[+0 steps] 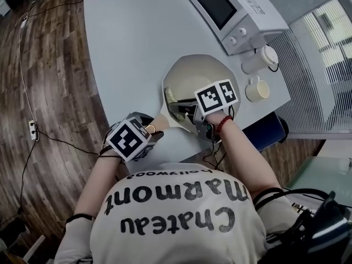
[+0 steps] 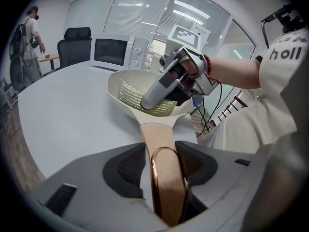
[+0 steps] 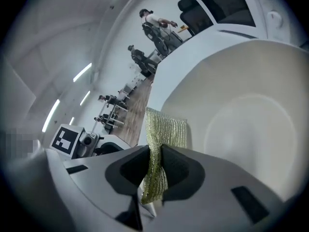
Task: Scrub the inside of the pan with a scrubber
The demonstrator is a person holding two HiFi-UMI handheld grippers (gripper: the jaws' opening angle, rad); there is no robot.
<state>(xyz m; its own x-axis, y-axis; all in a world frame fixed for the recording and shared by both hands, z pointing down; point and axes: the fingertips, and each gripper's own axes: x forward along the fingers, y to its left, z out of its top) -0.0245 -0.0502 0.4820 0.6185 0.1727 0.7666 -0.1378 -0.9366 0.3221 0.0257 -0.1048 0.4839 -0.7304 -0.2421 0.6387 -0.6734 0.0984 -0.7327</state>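
Cream pan point(image 1: 201, 76) sits on grey table point(image 1: 132, 43), microwave point(image 1: 231, 10) just beyond at far right. Left gripper point(image 2: 161, 166) clamped on pan's copper-toned handle point(image 2: 159, 139) at near side. Right gripper point(image 3: 155, 170) pinches green-gold scrubber point(image 3: 166, 132), held inside pan against near-left wall. Mug point(image 1: 257, 89) stands right of pan.
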